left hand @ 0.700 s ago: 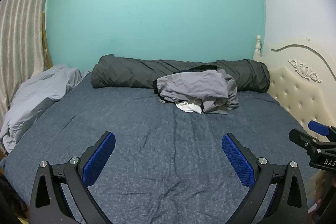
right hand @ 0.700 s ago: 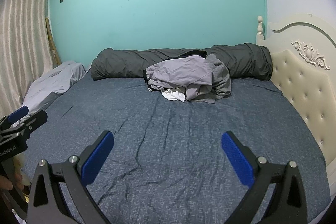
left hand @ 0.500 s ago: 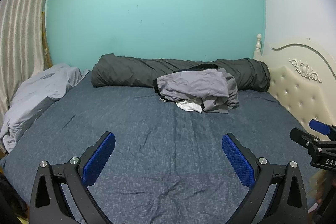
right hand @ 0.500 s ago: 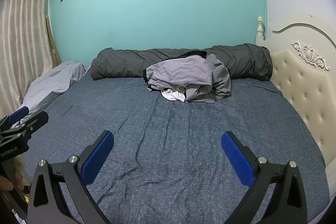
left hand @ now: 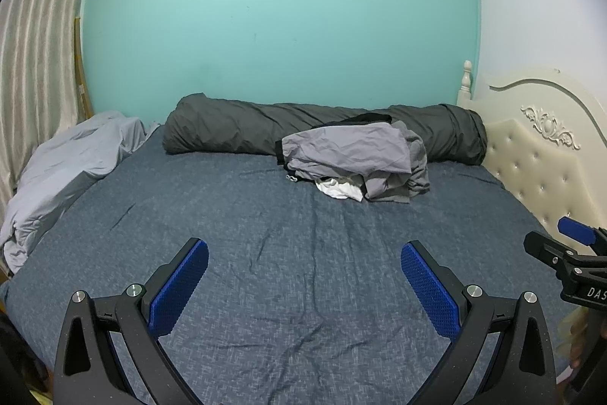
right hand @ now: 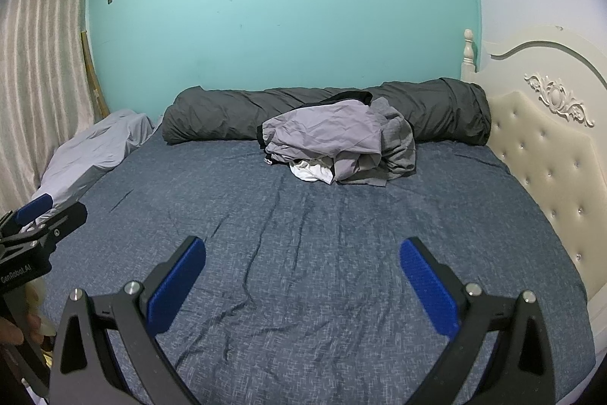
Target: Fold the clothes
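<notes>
clothes (left hand: 353, 158) lie heaped on the blue bed (left hand: 265, 253) as left gripper (left hand: 303, 276) and right gripper (right hand: 301, 272) hover wide open, empty.

Open bedsheet (left hand: 303, 253) ahead; clothes pile (left hand: 353, 158) and rolled duvet (left hand: 235, 128) beyond.

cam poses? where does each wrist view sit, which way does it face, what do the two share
Left wrist: sits behind the open left gripper, angled down across the bed at the clothes pile; the right gripper shows at the right edge.
Right wrist: sits behind the open right gripper, same heading; the left gripper and fingers show at the left edge.
Shared: bed, clothes pile, dark rolled duvet, headboard.
</notes>
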`<action>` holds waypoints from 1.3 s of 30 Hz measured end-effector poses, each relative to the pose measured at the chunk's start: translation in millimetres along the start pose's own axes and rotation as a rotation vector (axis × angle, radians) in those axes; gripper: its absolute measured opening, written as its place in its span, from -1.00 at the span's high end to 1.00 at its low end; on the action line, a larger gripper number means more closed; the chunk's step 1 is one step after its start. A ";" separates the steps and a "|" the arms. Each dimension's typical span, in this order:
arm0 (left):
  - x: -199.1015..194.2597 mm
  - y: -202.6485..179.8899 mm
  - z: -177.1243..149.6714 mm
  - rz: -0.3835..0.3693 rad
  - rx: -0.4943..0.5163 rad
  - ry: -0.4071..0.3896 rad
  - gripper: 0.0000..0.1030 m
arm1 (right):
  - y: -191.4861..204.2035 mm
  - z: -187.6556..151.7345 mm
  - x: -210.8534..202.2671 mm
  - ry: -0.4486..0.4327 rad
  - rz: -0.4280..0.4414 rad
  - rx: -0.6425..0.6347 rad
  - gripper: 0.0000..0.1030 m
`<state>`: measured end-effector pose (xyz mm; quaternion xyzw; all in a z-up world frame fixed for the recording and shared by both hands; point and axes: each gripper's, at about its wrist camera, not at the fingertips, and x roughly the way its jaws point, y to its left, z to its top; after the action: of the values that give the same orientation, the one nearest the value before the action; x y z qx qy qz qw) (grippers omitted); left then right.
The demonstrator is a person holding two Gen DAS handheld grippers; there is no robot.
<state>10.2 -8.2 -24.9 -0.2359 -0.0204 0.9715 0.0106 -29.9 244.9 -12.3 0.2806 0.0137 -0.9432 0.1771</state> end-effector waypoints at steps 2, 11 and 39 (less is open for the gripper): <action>0.8 -0.9 -0.5 -0.002 0.002 0.004 -1.00 | -1.1 0.9 -1.4 -0.001 0.001 -0.001 -1.00; -1.1 -5.9 2.4 0.001 0.009 0.007 -1.00 | 2.6 -6.5 1.1 -0.006 -0.001 -0.003 -1.00; -2.5 -10.3 21.0 -0.004 0.019 0.019 -1.00 | 0.6 -3.2 0.8 -0.001 0.019 -0.016 -1.00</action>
<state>2.9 1.3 -4.7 -0.2450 -0.0114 0.9693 0.0149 -28.6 244.5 -15.4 0.2786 0.0185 -0.9416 0.1881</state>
